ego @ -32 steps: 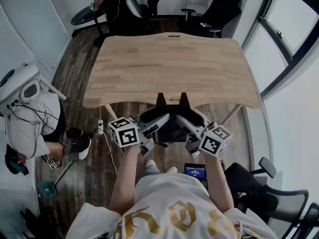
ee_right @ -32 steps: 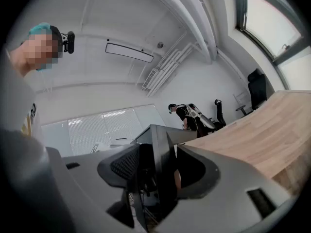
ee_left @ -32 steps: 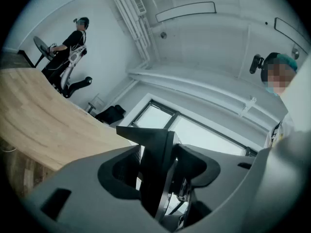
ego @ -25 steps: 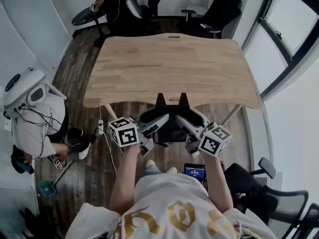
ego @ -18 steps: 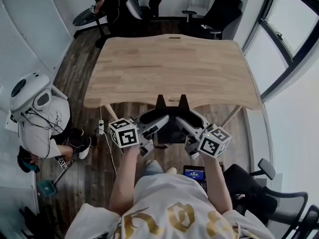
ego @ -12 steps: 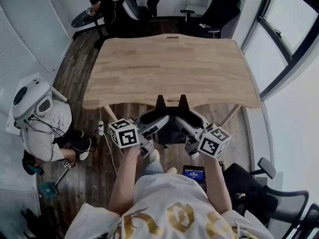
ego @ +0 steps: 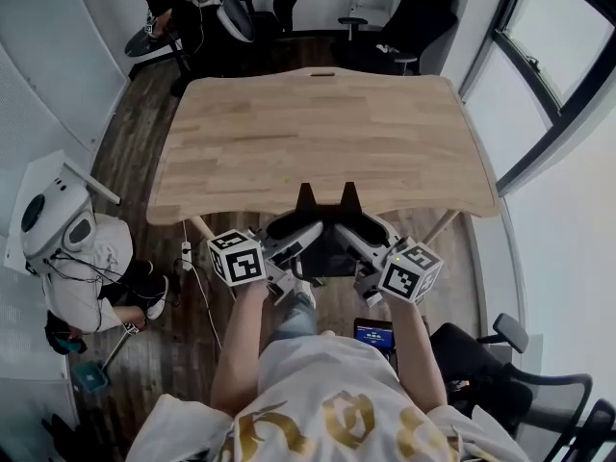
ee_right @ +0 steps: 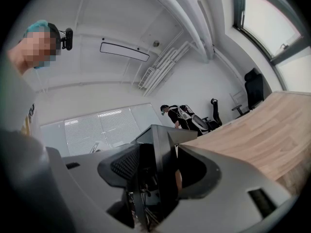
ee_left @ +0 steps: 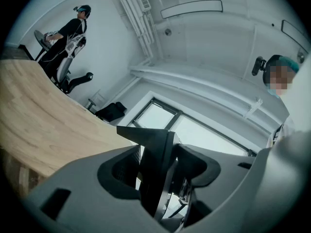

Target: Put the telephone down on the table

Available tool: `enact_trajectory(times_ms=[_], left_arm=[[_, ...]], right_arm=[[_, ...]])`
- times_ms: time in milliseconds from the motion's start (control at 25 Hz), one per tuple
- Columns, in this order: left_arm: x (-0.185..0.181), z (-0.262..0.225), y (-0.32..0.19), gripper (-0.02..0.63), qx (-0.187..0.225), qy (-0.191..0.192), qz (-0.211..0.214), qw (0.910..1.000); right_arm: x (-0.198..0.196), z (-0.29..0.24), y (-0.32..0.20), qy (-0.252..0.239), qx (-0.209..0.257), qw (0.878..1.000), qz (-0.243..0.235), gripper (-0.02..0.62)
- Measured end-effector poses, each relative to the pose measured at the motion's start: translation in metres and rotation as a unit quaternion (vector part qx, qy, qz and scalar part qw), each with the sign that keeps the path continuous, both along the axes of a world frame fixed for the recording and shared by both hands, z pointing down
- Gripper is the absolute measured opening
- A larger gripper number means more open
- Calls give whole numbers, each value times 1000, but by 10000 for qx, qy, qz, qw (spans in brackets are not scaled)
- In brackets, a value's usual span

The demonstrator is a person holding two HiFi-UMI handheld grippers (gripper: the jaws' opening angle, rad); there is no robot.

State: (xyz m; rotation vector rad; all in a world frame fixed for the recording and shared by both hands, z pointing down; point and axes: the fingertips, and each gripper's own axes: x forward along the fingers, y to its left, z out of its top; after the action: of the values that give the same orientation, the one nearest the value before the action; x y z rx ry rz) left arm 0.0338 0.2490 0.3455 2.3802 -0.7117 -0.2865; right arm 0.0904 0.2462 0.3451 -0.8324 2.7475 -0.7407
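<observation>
A black telephone (ego: 325, 250) hangs between my two grippers, just in front of the near edge of the wooden table (ego: 318, 133). My left gripper (ego: 304, 221) comes in from the left and is shut on the telephone's left side. My right gripper (ego: 348, 219) holds its right side. In the left gripper view the dark body of the telephone (ee_left: 154, 169) fills the gap of the left gripper (ee_left: 156, 181). The right gripper view shows the telephone (ee_right: 159, 164) wedged in the right gripper (ee_right: 154, 176). Its two black upright points reach over the table's edge.
A person with a white headset (ego: 67, 229) crouches on the floor at the left. Other people and black chairs (ego: 414, 27) are beyond the far side of the table. A small device with a lit screen (ego: 373, 334) sits below my right hand. An office chair (ego: 500, 373) stands at lower right.
Both grippers with the telephone have moved a little forward toward the table, so its near edge now lies closer under the telephone. The person at the left has shifted.
</observation>
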Motion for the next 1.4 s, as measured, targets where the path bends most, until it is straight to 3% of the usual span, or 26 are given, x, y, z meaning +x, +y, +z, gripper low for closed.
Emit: enact_trajectory(times_ms=[400,680,880,1080,1400], left_arm=[[-16,21,-119,225,-198,28,100,9998],[-44,16,-231,227,-221,-76,218,9995],[-53,23,-262,229,-193,-73,265,9994],[-71,18,-324,229,-156,-32,400,9991],[-73,15,-341,229,-40,-102,577,9983]], right_arm=[[-17,21,-119,111,-200,9997,28,224],[-45,18,-229,50,-311,9994,121,224],[-54,25,-260,92,-300,9994,143,224],[-72,19,-320,90,-274,9992,289,224],[-74,16,-335,34,-253,9986,466,224]])
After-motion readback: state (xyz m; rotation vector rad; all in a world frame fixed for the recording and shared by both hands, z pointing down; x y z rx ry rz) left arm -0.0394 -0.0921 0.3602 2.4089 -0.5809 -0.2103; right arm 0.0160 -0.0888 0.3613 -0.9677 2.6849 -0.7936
